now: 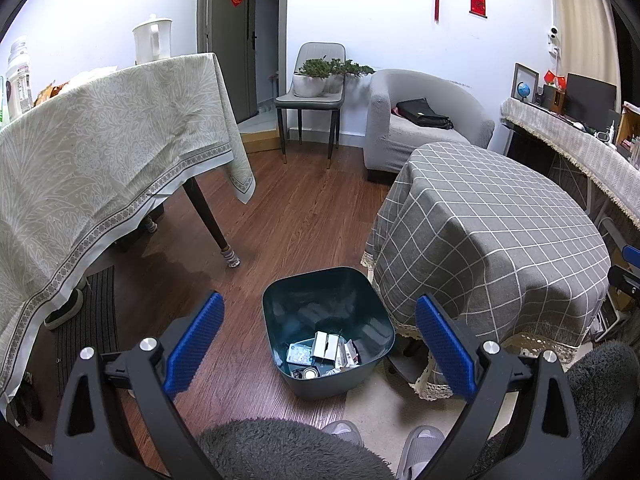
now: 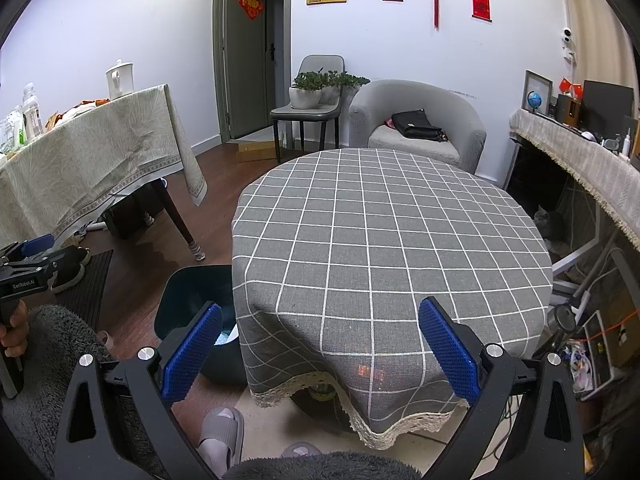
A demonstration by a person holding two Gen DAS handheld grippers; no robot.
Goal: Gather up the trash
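1. My left gripper: jaws spread wide, blue pads bare, nothing held. It hangs above and just short of the bin, pointing down at it.
2. My right gripper: jaws equally wide, nothing between them. It faces the near edge of the round table.
3. Bin: dark teal, open-topped, on the wood floor just beside the round table's hanging cloth, in front of my slippers. In the right wrist view only its near part shows, half hidden behind the cloth.
4. Trash in the bin: a white carton, a blister pack, wrappers and a small round tin lie loose on the bottom. The bin is well short of full.
5. Round table: grey checked cloth with a lace hem. I see no litter on its top from either view.
6. Long table: pale leaf-patterned cloth, well apart to my left. A white kettle, a bottle and some packets near its far edge are too small to sort into trash or keepers.
7. Judgement, step in hand: both grippers are free, so I am between a drop and the next pick.
8. Judgement, doing it well: scan the long table and the floor under it before moving; keep the jaws wide on approach; close on one item at its middle; carry it fully over the bin's rim before letting go, minding the tablecloth overhang beside it.
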